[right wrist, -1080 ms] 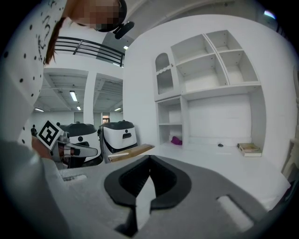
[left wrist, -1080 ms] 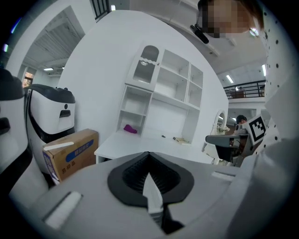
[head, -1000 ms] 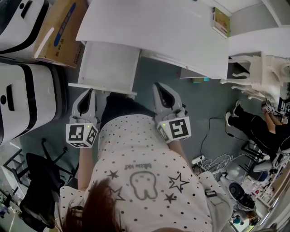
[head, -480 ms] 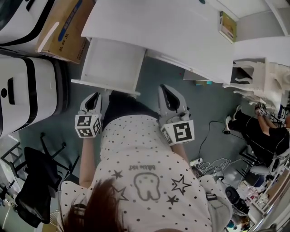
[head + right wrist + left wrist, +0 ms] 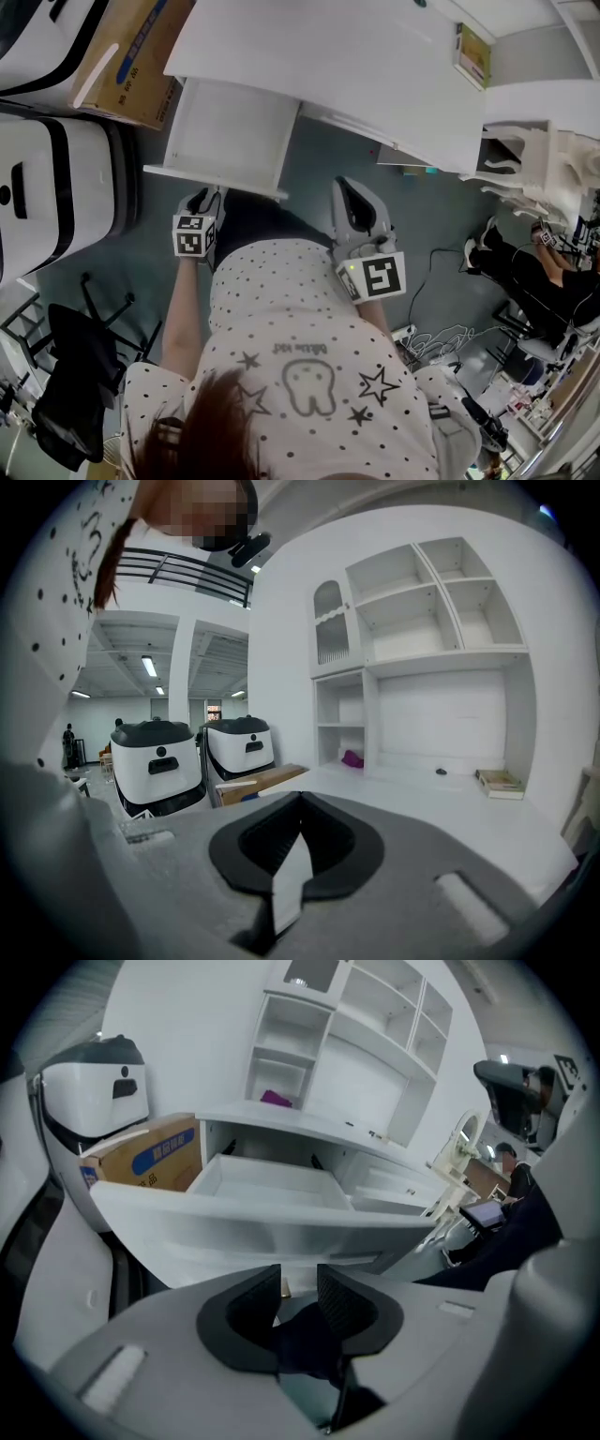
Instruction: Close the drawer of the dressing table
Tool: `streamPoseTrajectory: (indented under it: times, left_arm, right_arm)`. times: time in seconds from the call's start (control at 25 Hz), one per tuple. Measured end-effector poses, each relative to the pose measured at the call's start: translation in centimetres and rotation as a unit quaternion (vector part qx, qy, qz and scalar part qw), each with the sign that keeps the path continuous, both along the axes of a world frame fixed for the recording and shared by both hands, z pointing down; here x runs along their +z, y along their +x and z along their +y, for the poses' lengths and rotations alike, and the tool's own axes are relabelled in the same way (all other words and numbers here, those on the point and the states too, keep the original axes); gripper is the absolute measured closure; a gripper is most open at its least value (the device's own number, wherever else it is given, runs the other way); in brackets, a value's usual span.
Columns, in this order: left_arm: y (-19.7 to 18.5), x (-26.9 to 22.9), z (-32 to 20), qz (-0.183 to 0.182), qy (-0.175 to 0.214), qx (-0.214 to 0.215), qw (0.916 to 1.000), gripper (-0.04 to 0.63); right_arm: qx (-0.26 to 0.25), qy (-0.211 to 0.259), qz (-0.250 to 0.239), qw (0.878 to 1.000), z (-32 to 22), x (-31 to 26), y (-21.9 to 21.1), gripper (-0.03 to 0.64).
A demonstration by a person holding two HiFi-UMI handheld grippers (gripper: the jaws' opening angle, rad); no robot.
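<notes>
My left gripper [image 5: 201, 201] has just been opening its jaws. They now stand apart with nothing pinched between them, just short of the drawer [image 5: 225, 127] front at its 12 o'clock. The drawer stands pulled out from the white bench [image 5: 356, 66]. My right gripper [image 5: 353, 195], at 3 o'clock, is closed and empty.
</notes>
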State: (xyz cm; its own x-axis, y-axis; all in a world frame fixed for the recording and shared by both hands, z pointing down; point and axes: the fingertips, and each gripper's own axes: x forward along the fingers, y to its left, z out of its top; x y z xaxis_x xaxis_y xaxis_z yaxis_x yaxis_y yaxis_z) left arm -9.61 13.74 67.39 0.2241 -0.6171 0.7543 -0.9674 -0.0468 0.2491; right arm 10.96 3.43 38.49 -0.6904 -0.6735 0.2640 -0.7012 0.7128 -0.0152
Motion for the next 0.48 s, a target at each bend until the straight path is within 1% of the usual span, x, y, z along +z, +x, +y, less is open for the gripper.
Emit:
streamPoseTrajectory:
  times: [0.2,0.28,0.48]
  left_arm:
    - [0.5,3.8,0.5,0.001,-0.055,0.015,0.9984,0.454]
    - [0.4,5.0,0.4,0.004,-0.073,0.014,0.9972,0.442]
    - [0.2,6.8,0.0,0.000,-0.103,0.012,0.9946,0.440]
  right_arm:
    - [0.013,-0.005,0.000,1.000,-0.2,0.2,0.8,0.621]
    - [0.015,-0.007,0.001,1.000,-0.5,0.4,0.7,0.621]
    - [0.012,-0.010,0.003,1.000,-0.3,0.5,0.4,0.621]
